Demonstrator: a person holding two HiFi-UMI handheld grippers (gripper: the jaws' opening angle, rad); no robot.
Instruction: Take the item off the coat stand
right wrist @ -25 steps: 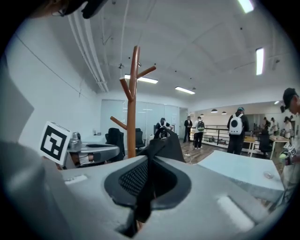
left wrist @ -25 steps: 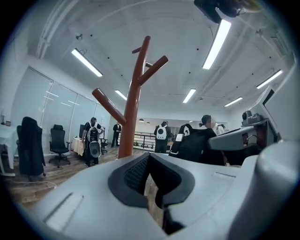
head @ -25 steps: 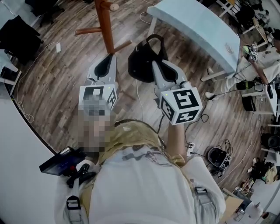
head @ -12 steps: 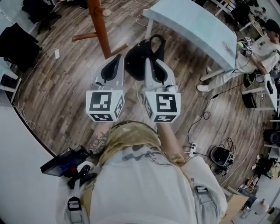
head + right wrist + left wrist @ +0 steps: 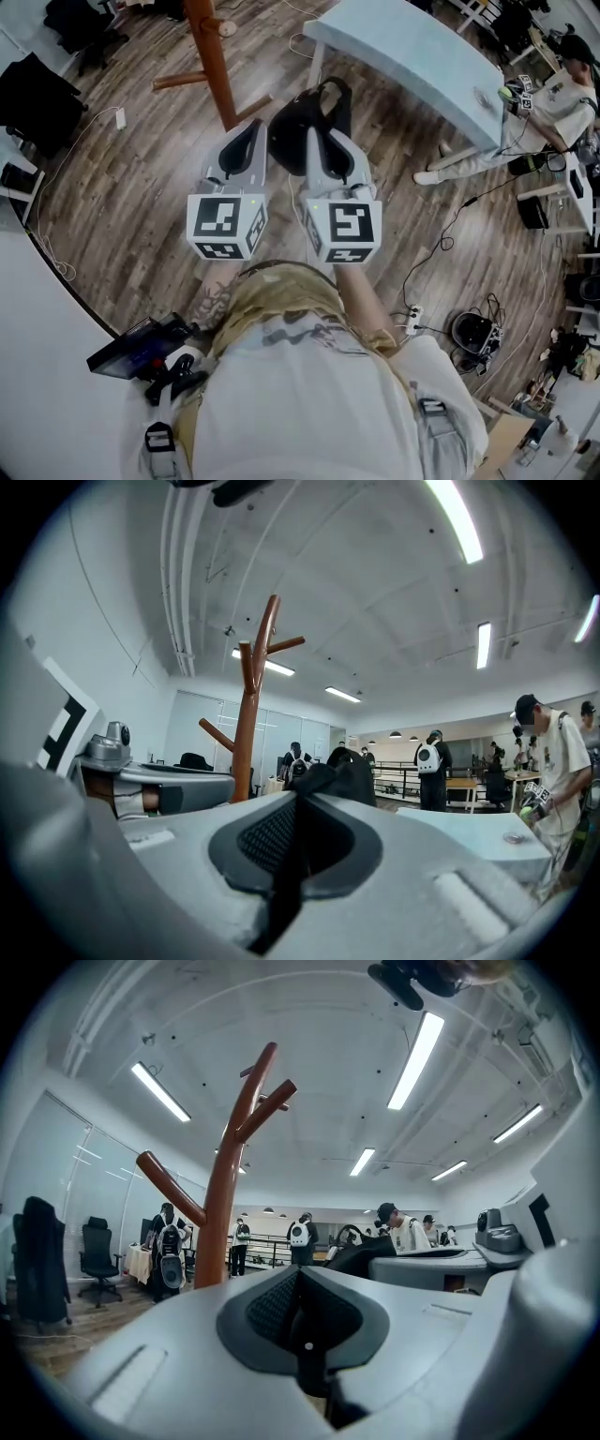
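The brown wooden coat stand (image 5: 211, 56) rises from the plank floor at the top of the head view, its pegs bare in the left gripper view (image 5: 225, 1194) and the right gripper view (image 5: 249, 719). A black bag (image 5: 292, 131) hangs off the stand, just right of its pole, with its strap running into my right gripper (image 5: 315, 133). That gripper (image 5: 294, 803) is shut on the strap, and the bag (image 5: 345, 772) bulges just past its tips. My left gripper (image 5: 242, 129) is level beside it, shut with nothing in it (image 5: 298, 1274).
A pale blue table (image 5: 422, 66) stands at the upper right, and a seated person (image 5: 553, 98) is beyond it. Black chairs (image 5: 37, 75) are at the left. Cables and a power strip (image 5: 411, 319) lie on the floor at the right. Several people stand at the room's far side.
My left gripper came up and to the right, and the right one swung left with the bag, so both now sit side by side. Over the last half second little has shifted.
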